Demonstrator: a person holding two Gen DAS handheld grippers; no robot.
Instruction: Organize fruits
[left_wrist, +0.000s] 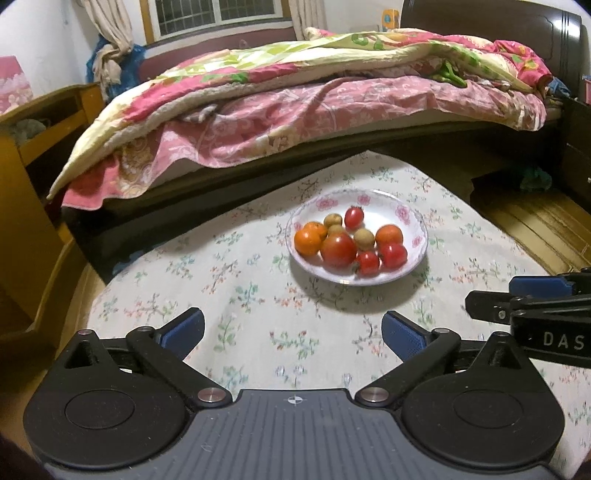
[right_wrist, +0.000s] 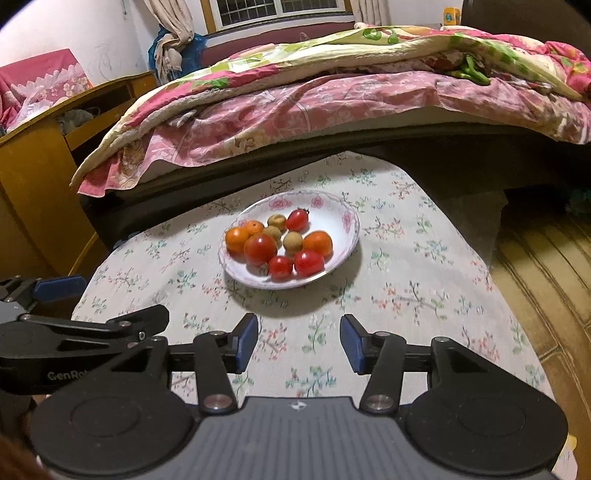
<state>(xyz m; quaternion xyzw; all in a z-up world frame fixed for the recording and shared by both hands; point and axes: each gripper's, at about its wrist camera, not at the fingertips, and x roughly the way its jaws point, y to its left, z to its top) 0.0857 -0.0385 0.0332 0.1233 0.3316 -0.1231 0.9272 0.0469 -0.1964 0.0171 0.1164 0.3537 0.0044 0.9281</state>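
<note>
A white plate with pink flowers on its rim (left_wrist: 402, 213) (right_wrist: 347, 221) sits in the middle of the table. It holds several red tomatoes (left_wrist: 338, 249) (right_wrist: 260, 248), three oranges (left_wrist: 308, 242) (right_wrist: 318, 243) and three small brown fruits (left_wrist: 364, 237) (right_wrist: 293, 240). My left gripper (left_wrist: 293, 334) is open and empty, held back from the plate over the near cloth. My right gripper (right_wrist: 299, 341) is also open and empty, short of the plate. Each gripper shows at the edge of the other's view.
A floral tablecloth (left_wrist: 236, 295) (right_wrist: 406, 295) covers the table. Behind it stands a bed with pink and green quilts (left_wrist: 295, 96) (right_wrist: 332, 92). A yellow wooden cabinet (left_wrist: 33, 177) (right_wrist: 37, 177) is at the left. Wooden flooring (right_wrist: 546, 266) lies to the right.
</note>
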